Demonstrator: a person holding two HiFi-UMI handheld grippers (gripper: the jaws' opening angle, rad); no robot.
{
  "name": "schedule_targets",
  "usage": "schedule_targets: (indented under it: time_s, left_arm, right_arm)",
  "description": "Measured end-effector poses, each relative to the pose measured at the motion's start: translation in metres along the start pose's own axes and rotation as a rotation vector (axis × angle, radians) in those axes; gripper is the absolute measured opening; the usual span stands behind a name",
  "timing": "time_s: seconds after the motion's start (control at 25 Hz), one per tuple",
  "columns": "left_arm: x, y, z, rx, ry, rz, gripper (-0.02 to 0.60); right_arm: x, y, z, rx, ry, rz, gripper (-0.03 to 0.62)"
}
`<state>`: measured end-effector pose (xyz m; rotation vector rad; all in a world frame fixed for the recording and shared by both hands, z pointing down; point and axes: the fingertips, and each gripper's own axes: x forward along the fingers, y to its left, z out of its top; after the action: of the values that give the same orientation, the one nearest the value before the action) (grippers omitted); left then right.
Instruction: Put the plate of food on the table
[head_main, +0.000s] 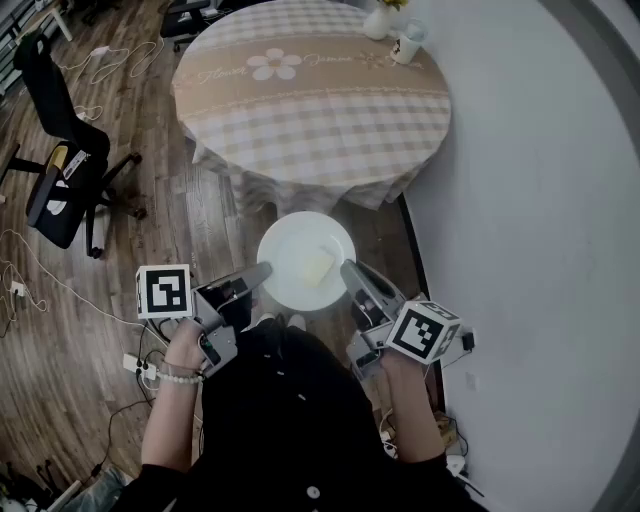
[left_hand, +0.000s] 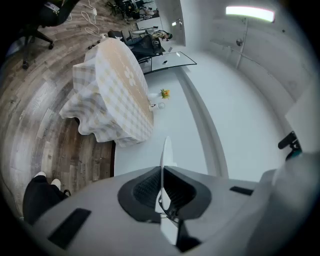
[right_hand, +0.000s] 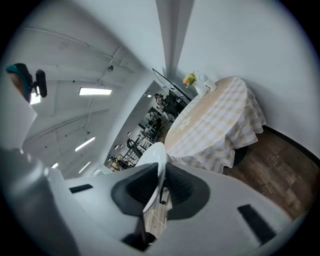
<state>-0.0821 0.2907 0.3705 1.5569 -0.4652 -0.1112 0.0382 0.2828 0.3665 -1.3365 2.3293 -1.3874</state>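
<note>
Left tongs and right tongs each clamp opposite rims of the plate; food aboard; plate near the table, not on it.

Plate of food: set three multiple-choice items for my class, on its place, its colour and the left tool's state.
1. Where is the plate? A held in the air, short of the table; B on the table; C inside a cupboard.
2. What colour is the plate? A blue; B white; C black.
3. The left tool is: A open and empty; B shut on a spoon; C shut on the plate's rim.
Key: A, the head view shows it between left tool and right tool, before the table; B, white in every view; C, the left gripper view shows pads pinching the rim.
</note>
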Motion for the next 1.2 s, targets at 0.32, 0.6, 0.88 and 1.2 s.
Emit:
schedule_targets:
  time_s: [0.32,0.6,0.88,1.2]
  left_arm:
    - [0.000,0.004,0.001,0.008,0.001,-0.002,0.011]
    - [-0.005,0.003,0.007,0.005,0.017,-0.014,0.011]
    - [-0.010,0.008,0.015,0.003,0.042,-0.021,0.011]
    - [-0.020,0.012,0.027,0.022,0.076,-0.033,0.009]
  right_arm:
    - [0.001,-0.003,-0.002,-0.005,0.001,-0.006,0.026]
    - [0.006,0.002,-0.003,0.003,-0.015,-0.027,0.026]
    - [0.014,0.005,-0.006,0.004,-0.032,-0.051,0.026]
    - [0.024,0.013,-0.010,0.012,-0.059,-0.073,0.026]
